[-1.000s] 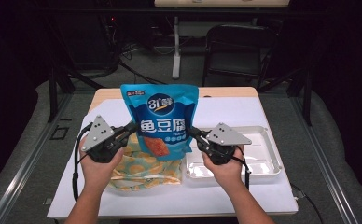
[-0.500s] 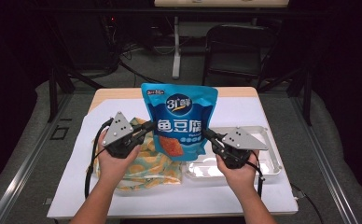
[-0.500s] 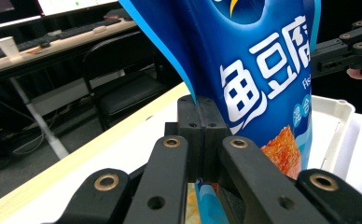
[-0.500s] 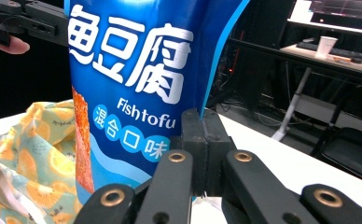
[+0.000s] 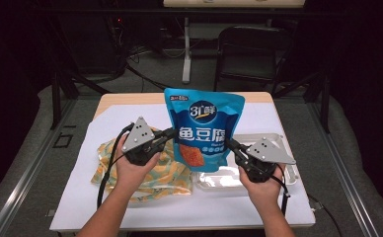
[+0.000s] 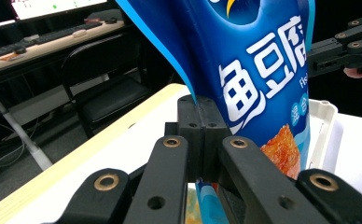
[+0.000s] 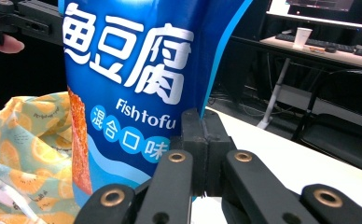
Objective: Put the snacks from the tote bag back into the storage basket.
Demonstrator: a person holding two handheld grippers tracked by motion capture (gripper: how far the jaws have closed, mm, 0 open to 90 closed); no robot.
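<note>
A blue snack bag [image 5: 203, 129] printed "Fishtofu" hangs upright above the table, held between both grippers. My left gripper [image 5: 172, 133] is shut on the bag's left edge [image 6: 195, 100]. My right gripper [image 5: 229, 143] is shut on its right edge [image 7: 202, 109]. In the left gripper view the bag [image 6: 258, 60] rises from the closed jaws, and the right gripper [image 6: 342, 46] shows beyond it. In the right gripper view the bag [image 7: 132, 74] covers the left half. Its lower end hangs over the left end of a clear plastic tray [image 5: 278, 140].
An orange-patterned yellow cloth bag [image 5: 145, 170] lies crumpled on the white sheet [image 5: 81, 187] under my left hand; it shows too in the right gripper view [image 7: 25, 140]. A black chair [image 5: 251, 49] and desk legs stand beyond the table's far edge [image 5: 130, 98].
Both hands have carried the blue bag to the right, from above the patterned cloth to above the tray's left end. The grips have stayed shut.
</note>
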